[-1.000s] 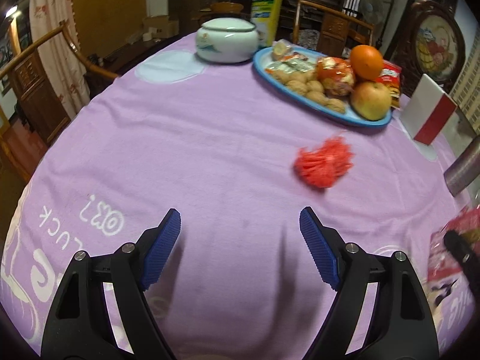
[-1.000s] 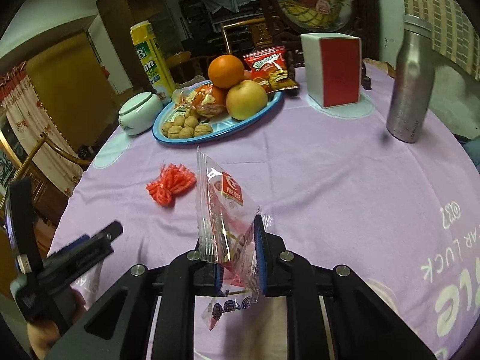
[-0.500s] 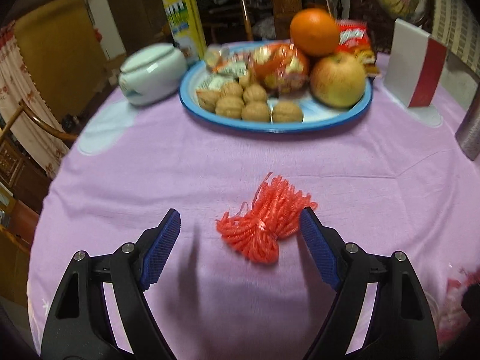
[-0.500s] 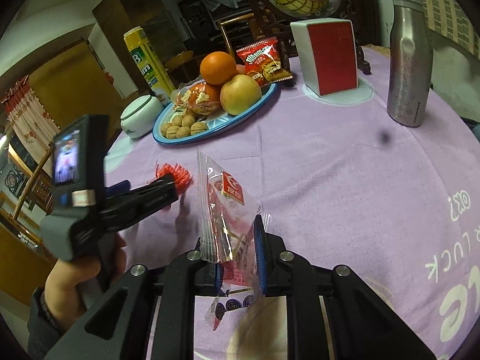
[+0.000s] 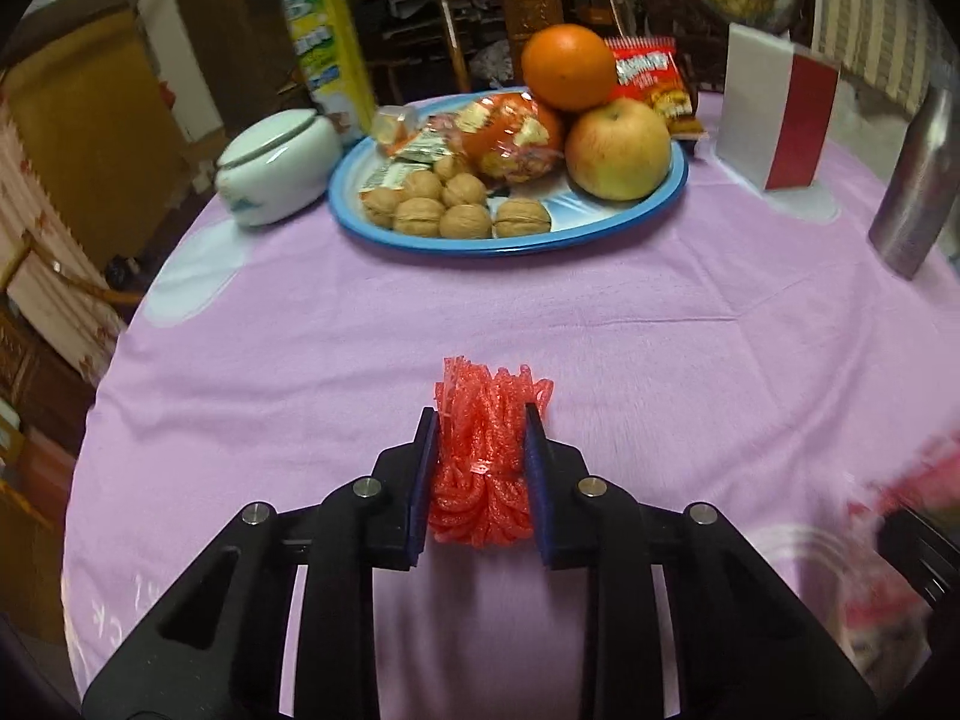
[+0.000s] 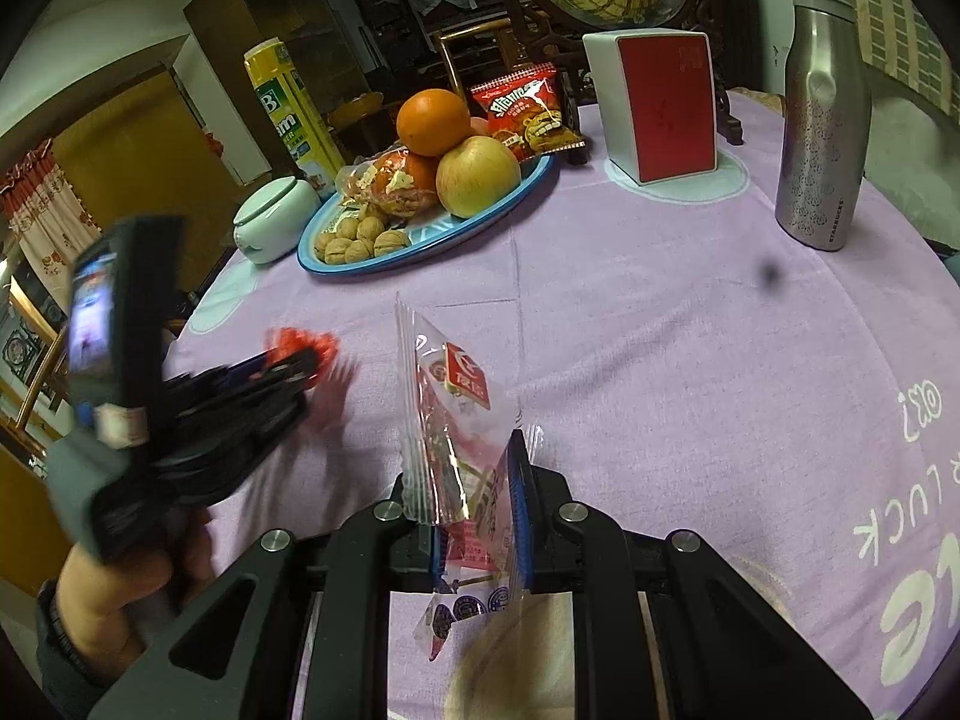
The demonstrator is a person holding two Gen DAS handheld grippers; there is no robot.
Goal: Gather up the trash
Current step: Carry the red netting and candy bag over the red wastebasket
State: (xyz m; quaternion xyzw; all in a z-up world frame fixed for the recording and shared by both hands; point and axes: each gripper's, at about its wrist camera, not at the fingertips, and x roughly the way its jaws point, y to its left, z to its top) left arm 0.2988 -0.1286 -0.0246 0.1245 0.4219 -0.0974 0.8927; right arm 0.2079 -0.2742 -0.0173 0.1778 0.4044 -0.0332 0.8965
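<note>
My left gripper (image 5: 478,429) is shut on a bunch of red plastic netting (image 5: 483,450), pinched between its blue pads on the purple tablecloth (image 5: 660,324). In the right wrist view the left gripper (image 6: 300,360) is blurred at the left, with the red netting (image 6: 306,341) at its tips. My right gripper (image 6: 474,480) is shut on a clear and red snack wrapper (image 6: 450,414) that stands up between the pads. The wrapper shows as a red blur at the right edge of the left wrist view (image 5: 900,492).
A blue plate (image 5: 660,192) with walnuts, an apple, an orange and snack packs stands at the back. A pale lidded jar (image 5: 276,165), a yellow canister (image 5: 321,36), a red and white box (image 6: 660,105) and a steel bottle (image 6: 822,144) stand around it.
The left gripper moved right and forward to the red netting and shut on it. The right gripper kept its hold on the wrapper.
</note>
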